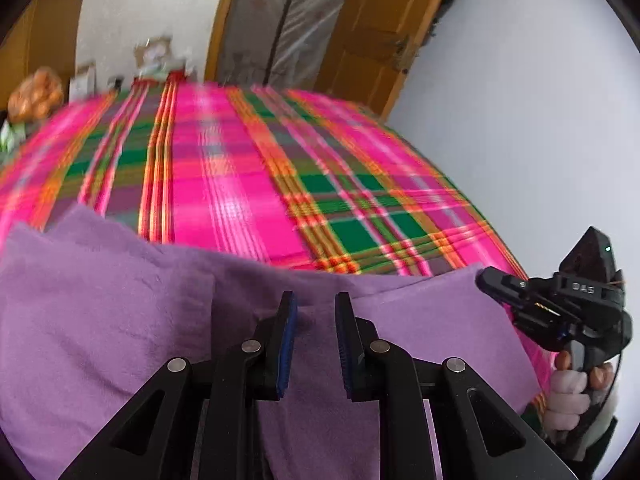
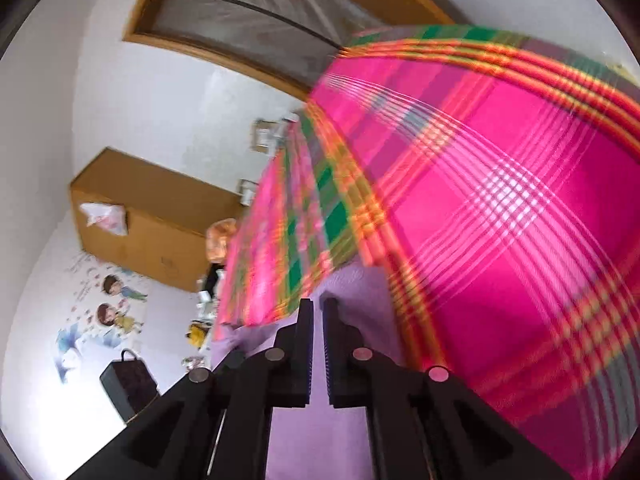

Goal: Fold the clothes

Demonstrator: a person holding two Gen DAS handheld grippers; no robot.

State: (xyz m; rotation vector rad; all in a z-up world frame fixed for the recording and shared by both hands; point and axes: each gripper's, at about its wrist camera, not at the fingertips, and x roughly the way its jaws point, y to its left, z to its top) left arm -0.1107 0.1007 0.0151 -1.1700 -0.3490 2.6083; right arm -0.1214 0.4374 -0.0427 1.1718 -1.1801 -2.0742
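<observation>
**Purple garment at the near edge of the plaid bed**

The purple garment [image 1: 120, 320] lies spread along the near edge of the bed [image 1: 248, 168], which is covered in a pink, green and orange plaid sheet. Part of the cloth is doubled over on the side of the garment toward the orange bag [image 1: 36, 98].

The left gripper [image 1: 316, 308] sits low over the middle of the garment. Its fingers [image 1: 286, 340] are spread with a clear gap, purple cloth showing between them; whether they touch it cannot be told.

The right gripper [image 1: 486, 280] is at the garment's corner on the white-wall side, its tip against the fabric. In its own view the right gripper [image 2: 318, 308] has its fingers [image 2: 306, 344] nearly together, a slim gap left, with purple cloth beneath; a pinch cannot be confirmed.

Beyond the bed stands a wooden door [image 1: 360, 40].
</observation>
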